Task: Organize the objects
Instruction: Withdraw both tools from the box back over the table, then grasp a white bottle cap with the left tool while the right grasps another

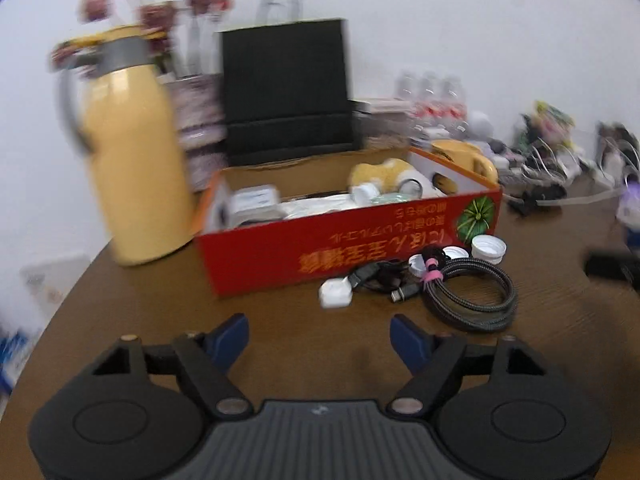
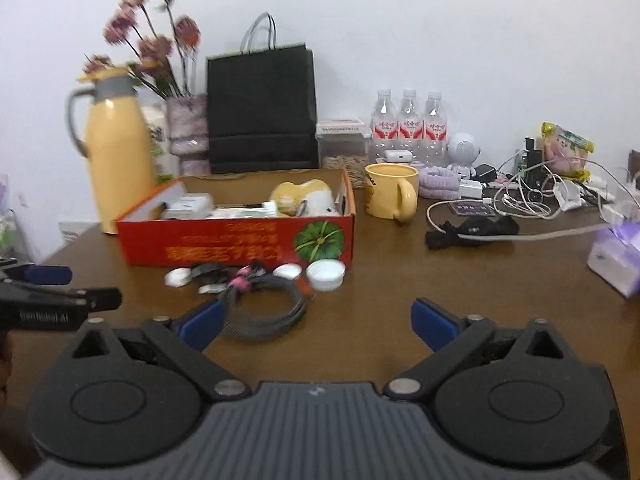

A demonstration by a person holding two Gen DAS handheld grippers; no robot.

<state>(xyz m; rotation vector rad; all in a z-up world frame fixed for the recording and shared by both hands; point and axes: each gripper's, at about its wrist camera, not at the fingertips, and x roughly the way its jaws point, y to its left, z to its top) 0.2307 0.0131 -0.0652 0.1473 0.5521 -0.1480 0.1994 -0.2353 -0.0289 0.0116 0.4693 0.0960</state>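
Cable coil [image 1: 468, 296] lies before the red box [image 1: 320, 248]; both tongs [image 1: 320, 336] [image 2: 316, 324] gape empty over bare tabletop [image 1: 160, 304].

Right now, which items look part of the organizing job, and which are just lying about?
Likely job:
red box
coiled cable
white caps
small white case

Lying about:
yellow jug
black bag
yellow mug
water bottles
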